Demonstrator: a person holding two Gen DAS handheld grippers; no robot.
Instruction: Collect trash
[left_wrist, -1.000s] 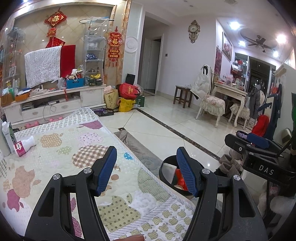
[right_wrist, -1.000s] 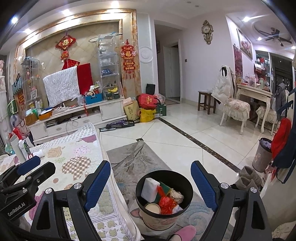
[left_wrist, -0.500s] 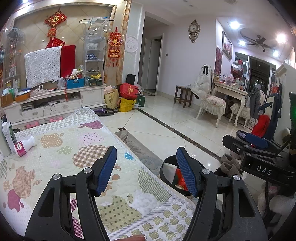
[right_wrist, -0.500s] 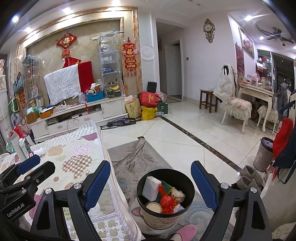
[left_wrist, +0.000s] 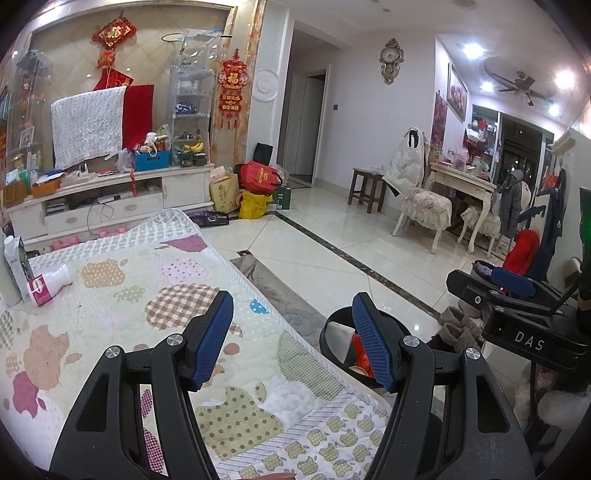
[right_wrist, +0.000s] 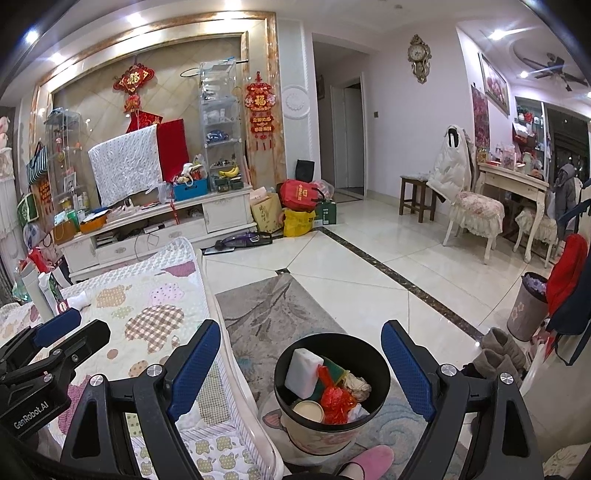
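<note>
left gripper (left_wrist: 291, 314) jaws apart, right gripper (right_wrist: 301, 343) wider

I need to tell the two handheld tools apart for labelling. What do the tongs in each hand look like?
Both are black plastic frames with triangular cut-outs, silver screws and blue textured pads. The left tongs carry white "GenRobot.AI" lettering on the side, seen in the right wrist view. The right tongs show white "DAS" lettering in the left wrist view. No cables or sleeves are visible.

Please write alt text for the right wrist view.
The open, empty right gripper hovers above a black-lined trash bin holding a white sponge and red wrapper, beside a quilted bed; the left gripper is at left.
</note>
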